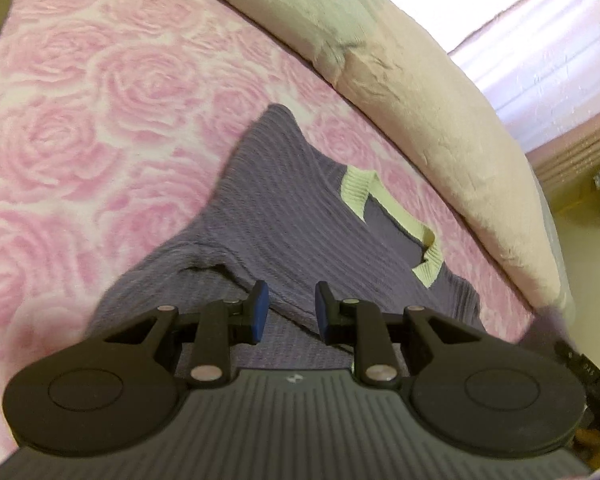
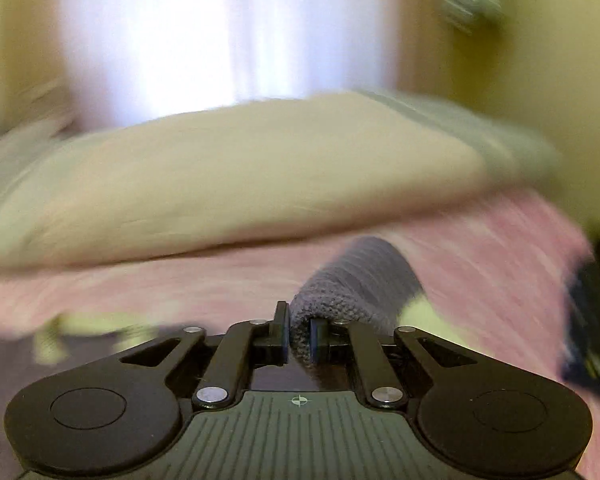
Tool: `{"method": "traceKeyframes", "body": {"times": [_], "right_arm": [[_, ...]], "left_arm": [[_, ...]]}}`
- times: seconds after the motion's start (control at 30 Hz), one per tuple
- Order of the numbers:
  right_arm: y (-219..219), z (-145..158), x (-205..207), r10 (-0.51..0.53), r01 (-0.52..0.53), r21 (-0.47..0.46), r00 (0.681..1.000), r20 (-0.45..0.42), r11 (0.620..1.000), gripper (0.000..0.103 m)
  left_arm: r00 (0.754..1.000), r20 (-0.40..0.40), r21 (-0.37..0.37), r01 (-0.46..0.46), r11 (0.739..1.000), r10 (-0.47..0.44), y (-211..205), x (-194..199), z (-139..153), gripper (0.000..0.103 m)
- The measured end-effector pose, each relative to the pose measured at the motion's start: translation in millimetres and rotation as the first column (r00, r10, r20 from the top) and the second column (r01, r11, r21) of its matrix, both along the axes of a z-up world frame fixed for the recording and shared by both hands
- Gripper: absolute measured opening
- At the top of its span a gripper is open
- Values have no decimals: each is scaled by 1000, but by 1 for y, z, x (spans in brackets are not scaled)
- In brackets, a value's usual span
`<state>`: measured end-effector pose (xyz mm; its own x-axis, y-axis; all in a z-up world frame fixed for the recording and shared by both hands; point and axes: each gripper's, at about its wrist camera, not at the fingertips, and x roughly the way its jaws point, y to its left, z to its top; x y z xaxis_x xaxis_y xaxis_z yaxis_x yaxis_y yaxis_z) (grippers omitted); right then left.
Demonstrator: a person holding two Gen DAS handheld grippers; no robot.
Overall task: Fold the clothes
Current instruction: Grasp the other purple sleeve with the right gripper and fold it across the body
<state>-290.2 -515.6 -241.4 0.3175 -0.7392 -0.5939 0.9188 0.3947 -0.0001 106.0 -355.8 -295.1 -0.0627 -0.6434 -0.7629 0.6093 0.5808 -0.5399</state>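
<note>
Sweater [image 1: 268, 208] on the bed: right gripper [image 2: 299, 336] fingers clench its sleeve [image 2: 360, 280], left gripper [image 1: 288, 312] fingers released

Purple ribbed sweater [image 1: 276, 216], crumpled, on bedspread [image 1: 100, 120]

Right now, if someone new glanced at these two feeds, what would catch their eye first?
Probably the purple knit sweater with its pale green neckband, spread on the pink rose-patterned bedspread in the left view. Next, the right claw pinched shut on a fold of that sweater, the view smeared by motion blur. The left claw stands open over the knit, and a cream pillow lies beyond.
</note>
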Motion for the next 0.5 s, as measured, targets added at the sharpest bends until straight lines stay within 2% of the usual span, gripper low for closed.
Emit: {"method": "traceKeyframes", "body": {"times": [0.03,0.07,0.1,0.13,0.23,0.27,0.3,0.43,0.5], "right_arm": [[20,0,28,99,-99,-14,994,-36,995,8],[43,-8,58,218,-219,-5,972,-92,976,31],[64,-21,82,313,-315,20,935,-166,949,55],[85,-35,104,400,-400,49,886,-234,915,97],[133,-75,125,517,-521,97,775,-362,848,99],[142,-83,123,529,-525,122,762,-374,843,99],[145,-89,117,527,-511,148,766,-368,847,99],[123,-95,72,380,-344,163,850,-365,925,99],[103,-94,46,299,-256,161,882,-364,953,99]], "left_arm": [[1000,-1,4,-9,1000,9,3,1,0,21],[1000,-7,8,-20,1000,20,5,3,0,22],[1000,-14,8,-28,1000,28,8,4,-1,24],[999,-22,8,-36,999,36,10,6,-2,25],[998,-42,0,-39,999,39,13,5,-5,34],[998,-48,-1,-35,999,35,13,4,-6,35],[998,-54,-2,-24,1000,24,12,3,-9,35],[996,-83,-7,18,1000,-19,-4,-8,-19,40],[993,-114,-27,29,999,-32,-18,-13,-23,42]]}}
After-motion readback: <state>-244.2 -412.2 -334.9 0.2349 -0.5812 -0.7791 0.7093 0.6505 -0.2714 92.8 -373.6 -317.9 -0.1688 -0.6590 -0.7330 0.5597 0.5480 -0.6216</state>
